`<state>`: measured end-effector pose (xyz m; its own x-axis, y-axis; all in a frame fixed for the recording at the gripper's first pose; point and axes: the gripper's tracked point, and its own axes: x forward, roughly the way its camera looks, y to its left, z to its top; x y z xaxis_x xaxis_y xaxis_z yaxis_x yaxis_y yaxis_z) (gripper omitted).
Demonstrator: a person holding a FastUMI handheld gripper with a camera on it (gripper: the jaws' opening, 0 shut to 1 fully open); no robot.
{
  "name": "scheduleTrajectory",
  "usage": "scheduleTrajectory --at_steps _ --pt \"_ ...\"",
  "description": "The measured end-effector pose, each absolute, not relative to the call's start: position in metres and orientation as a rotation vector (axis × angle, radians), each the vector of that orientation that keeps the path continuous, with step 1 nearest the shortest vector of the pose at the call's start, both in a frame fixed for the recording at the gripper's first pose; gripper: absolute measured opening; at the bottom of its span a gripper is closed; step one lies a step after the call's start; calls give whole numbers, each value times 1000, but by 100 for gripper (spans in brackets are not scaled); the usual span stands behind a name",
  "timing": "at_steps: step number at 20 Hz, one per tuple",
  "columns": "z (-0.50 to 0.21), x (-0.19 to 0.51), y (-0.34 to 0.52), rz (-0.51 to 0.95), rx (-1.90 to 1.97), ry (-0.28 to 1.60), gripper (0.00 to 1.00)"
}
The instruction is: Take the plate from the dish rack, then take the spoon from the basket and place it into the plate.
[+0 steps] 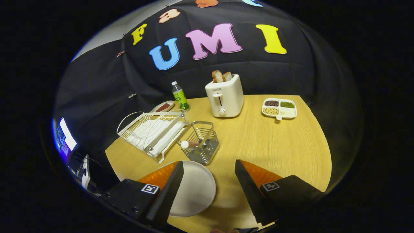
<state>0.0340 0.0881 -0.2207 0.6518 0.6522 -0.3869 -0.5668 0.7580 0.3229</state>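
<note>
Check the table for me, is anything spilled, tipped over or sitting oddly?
Nothing stands out. The plate lies flat on the table by the open tool, the spoon leans in the basket, and the toaster stands upright.

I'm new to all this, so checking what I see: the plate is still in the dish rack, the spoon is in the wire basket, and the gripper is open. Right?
Not quite. The gripper view shows the plate lying flat on the table, between the open gripper's fingers, and the dish rack without it. The spoon is in the basket.
</note>
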Motion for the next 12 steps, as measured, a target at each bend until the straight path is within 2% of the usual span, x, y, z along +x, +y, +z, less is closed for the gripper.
scheduleTrajectory --at_steps 7,12 --pt "-193 70 126 809 85 341 99" --pt "-204 68 146 858 30 308 99"
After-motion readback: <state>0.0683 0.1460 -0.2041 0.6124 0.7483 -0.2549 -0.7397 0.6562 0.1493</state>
